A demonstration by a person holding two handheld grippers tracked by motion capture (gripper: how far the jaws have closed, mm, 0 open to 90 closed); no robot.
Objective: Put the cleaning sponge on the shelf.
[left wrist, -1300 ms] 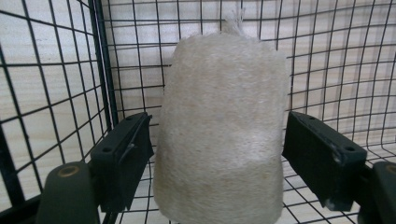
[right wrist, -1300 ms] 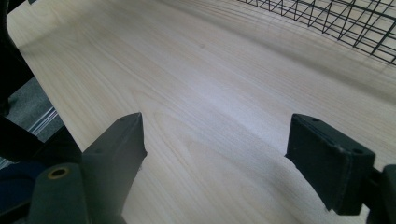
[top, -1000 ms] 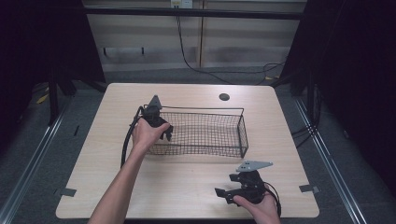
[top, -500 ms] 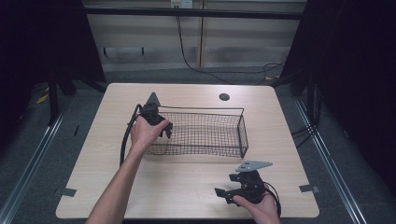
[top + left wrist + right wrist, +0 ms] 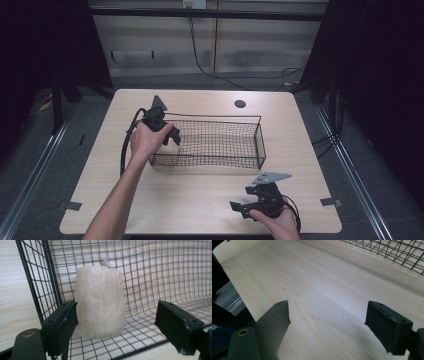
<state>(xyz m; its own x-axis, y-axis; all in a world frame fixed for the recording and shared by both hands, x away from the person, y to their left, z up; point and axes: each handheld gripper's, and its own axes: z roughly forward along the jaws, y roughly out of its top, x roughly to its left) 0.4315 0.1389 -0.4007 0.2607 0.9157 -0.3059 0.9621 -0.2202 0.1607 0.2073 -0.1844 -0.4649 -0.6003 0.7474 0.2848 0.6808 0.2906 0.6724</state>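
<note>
Both left tongs (image 5: 117,322) gape beside sponge (image 5: 100,301) at basket (image 5: 260,145) corner.

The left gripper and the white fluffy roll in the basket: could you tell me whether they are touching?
Cannot tell. In the left gripper view the left gripper stands open; a wide gap separates one jaw from the white fluffy roll, but the other overlaps its edge.

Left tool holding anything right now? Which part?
Nothing held. The left tool has just opened; the white fuzzy roll stands in the wire basket, right pad clear of it.
</note>
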